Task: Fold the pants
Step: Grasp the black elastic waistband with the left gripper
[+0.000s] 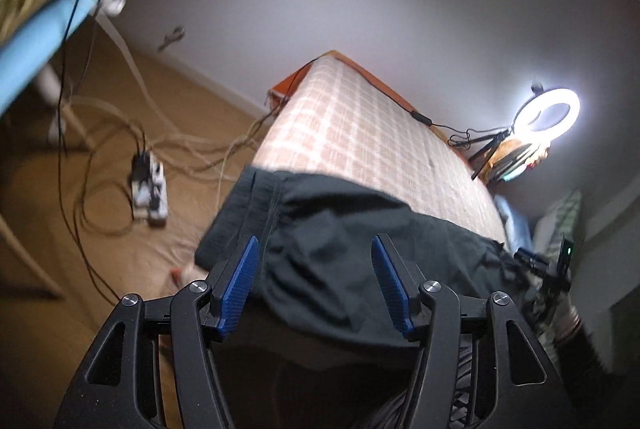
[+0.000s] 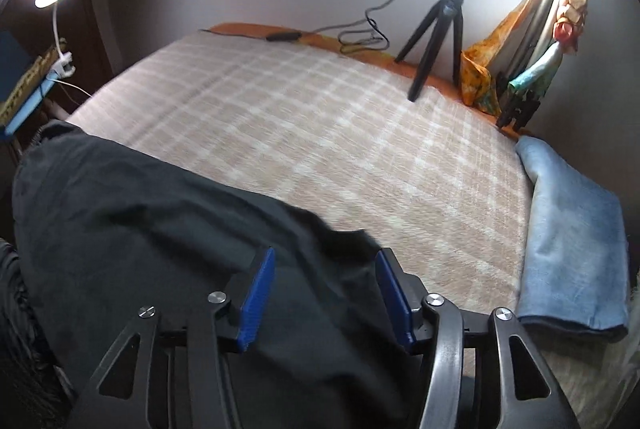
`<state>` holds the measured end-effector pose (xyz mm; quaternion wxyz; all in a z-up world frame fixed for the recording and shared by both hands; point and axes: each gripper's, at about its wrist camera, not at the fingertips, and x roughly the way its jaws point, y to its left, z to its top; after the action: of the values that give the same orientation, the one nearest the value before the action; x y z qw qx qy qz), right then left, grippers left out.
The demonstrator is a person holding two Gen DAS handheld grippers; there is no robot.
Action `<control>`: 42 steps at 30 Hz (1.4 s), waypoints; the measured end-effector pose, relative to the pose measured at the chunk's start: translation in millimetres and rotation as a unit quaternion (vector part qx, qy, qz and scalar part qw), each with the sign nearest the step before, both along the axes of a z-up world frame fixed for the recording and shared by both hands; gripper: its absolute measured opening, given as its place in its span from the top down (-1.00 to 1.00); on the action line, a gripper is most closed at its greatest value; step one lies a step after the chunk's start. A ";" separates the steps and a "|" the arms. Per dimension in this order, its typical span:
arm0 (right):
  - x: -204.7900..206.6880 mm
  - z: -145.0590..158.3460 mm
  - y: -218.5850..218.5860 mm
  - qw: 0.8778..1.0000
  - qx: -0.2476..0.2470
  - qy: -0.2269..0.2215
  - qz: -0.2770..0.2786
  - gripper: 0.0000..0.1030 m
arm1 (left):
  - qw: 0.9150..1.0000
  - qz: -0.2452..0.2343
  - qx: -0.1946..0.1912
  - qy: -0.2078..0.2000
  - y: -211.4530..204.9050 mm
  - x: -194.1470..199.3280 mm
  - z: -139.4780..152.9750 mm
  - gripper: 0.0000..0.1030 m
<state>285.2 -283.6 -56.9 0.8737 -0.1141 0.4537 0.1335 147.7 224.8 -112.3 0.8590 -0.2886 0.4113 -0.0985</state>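
Left wrist view: left tool [image 1: 316, 249] wide apart, holds nothing | right tool [image 2: 326, 261] wide apart, holds nothing | black pants [image 2: 160, 213] lie on checked bed [image 2: 320, 117], under both tools

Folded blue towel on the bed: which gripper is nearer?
Right. The right gripper hangs open over the black pants, beside the blue towel. The left gripper is at the bed's opposite edge.

Checked bedspread [image 2: 320, 133], ring light [image 1: 547, 113] — tripod [image 2: 434, 29], folded blue towel [image 2: 576, 229], power strip [image 1: 149, 189]
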 end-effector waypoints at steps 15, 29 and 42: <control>-70.8 19.3 70.7 0.999 0.049 -0.004 0.020 -0.21 | 0.997 0.034 -0.070 -0.007 7.6 -10.3 -57.9 -0.01; -77.6 20.5 109.9 0.997 0.057 -0.006 0.060 -0.21 | 0.998 0.059 0.017 -0.013 5.6 -9.7 -63.3 0.66; -90.1 32.7 105.6 0.993 0.089 -0.021 0.072 -0.21 | 0.986 0.113 -0.118 0.037 34.3 -9.3 -70.7 -0.06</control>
<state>195.1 -178.0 -24.2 0.8780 -0.0706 0.4120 0.2332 138.4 259.0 -183.0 0.8085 -0.4361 0.3934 -0.0382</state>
